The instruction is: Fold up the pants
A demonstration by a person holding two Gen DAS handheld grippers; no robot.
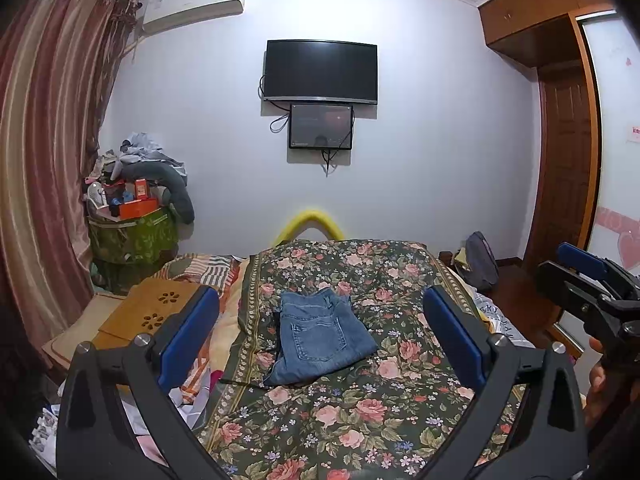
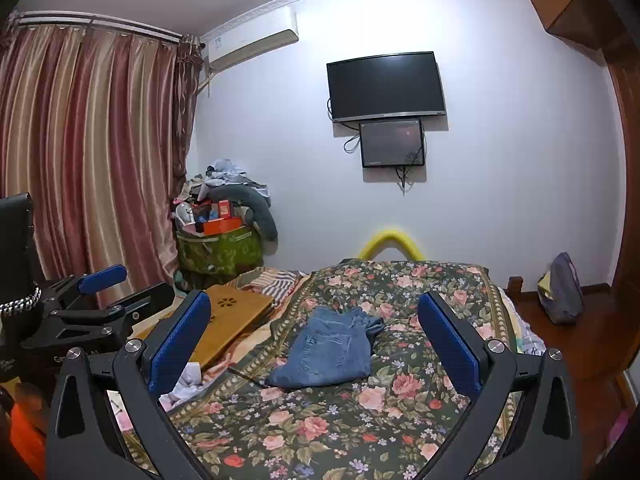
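Note:
A pair of blue jeans lies folded into a compact bundle on the floral bedspread, back pocket up. It also shows in the right wrist view. My left gripper is open and empty, held back from and above the jeans, its blue pads wide apart. My right gripper is open and empty too, likewise held back from the jeans. The right gripper shows at the right edge of the left wrist view; the left gripper shows at the left edge of the right wrist view.
A wooden lap tray lies on the bed left of the bedspread. A heap of clothes and boxes stands in the far left corner by the curtain. A bag sits on the floor at right. A TV hangs on the wall.

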